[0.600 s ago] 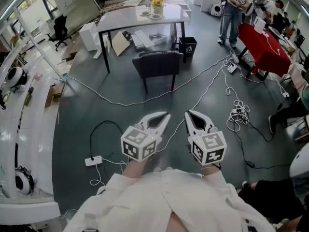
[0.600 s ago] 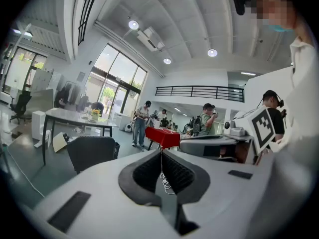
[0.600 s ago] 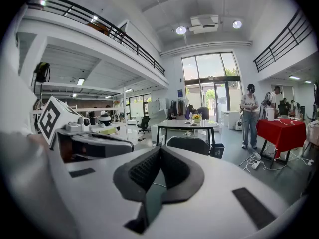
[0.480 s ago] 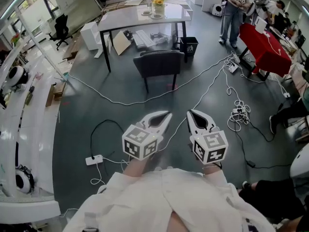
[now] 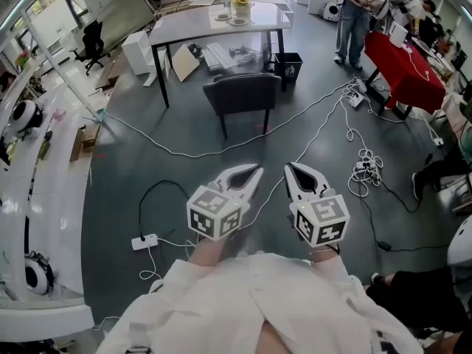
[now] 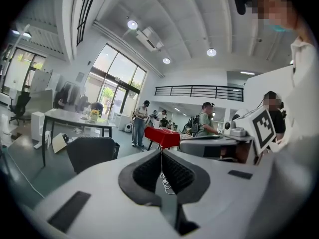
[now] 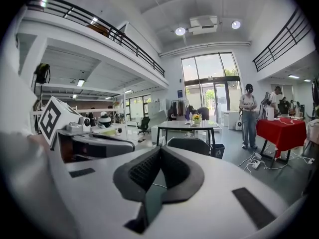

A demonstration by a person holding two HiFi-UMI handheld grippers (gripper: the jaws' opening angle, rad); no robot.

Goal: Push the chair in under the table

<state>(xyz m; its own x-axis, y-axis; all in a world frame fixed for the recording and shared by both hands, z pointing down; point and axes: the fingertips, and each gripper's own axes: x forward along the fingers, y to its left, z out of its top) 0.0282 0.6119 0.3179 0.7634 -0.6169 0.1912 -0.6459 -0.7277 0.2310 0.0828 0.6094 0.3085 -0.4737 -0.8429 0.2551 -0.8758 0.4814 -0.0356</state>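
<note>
Slightly forward now, the left tool and right tool, both pressed together and empty, hang well short of the chair, which stands pulled out before the counter. Step closer, then push it squarely, straight under.

- The chair is dark grey, almost black. It has a wide, low back and thin dark legs.
- It stands upright on the grey floor, with its back turned away from the table.
- It is on the near side of the table, close to the right end.
- It is pulled out, not tucked in. I cannot tell if the front of the seat reaches under the edge.
- The table is long, with a pale grey top and thin black legs.
- The table top sits higher than the top of the chair's back.
</note>
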